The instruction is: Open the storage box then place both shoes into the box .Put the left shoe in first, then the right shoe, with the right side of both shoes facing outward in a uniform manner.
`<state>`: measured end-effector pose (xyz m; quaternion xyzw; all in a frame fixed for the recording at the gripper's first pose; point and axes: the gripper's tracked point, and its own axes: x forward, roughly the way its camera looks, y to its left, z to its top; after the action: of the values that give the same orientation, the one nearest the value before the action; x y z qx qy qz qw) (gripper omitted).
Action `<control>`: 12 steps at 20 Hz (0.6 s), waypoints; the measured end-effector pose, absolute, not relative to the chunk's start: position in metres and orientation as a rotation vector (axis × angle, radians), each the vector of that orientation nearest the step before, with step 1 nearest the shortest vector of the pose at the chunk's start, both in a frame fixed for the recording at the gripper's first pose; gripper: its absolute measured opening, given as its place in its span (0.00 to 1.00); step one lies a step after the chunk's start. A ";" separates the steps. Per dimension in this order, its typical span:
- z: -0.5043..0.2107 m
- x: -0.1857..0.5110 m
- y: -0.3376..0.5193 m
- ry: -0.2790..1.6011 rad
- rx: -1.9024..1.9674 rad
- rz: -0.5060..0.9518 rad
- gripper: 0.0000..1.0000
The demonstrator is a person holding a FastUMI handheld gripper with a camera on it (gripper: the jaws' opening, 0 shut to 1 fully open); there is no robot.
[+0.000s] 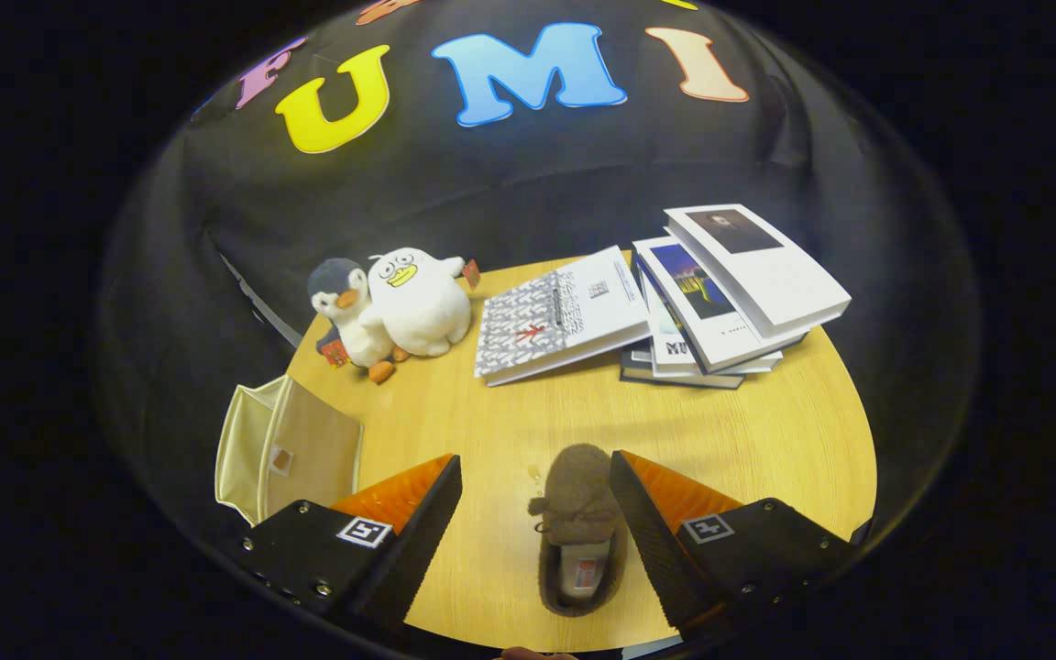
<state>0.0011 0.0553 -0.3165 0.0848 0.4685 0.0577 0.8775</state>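
A brown fuzzy shoe [577,527] with a small bow lies on the wooden table [766,440], toe pointing away, between my fingers and close against the right finger [652,541]. My gripper [535,495] is open wide above the table; the left finger [418,532] stands well apart from the shoe. A cream storage box [285,454] sits at the table's left edge, just beyond the left finger, with a flap showing toward me. Whether it is fully open I cannot tell.
Two plush toys, a penguin [345,316] and a white duck [418,298], stand at the table's far left. A patterned book [555,316] leans beside a stack of books [730,293] at the far right. Black cloth walls the booth behind.
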 end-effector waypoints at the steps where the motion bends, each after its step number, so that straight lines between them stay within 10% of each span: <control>1: -0.324 -0.006 0.049 0.992 0.169 0.113 0.99; 12: -0.396 -0.071 0.020 1.232 0.130 0.102 0.99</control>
<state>-0.0707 0.0202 -0.3961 0.0609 0.5771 0.0477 0.8130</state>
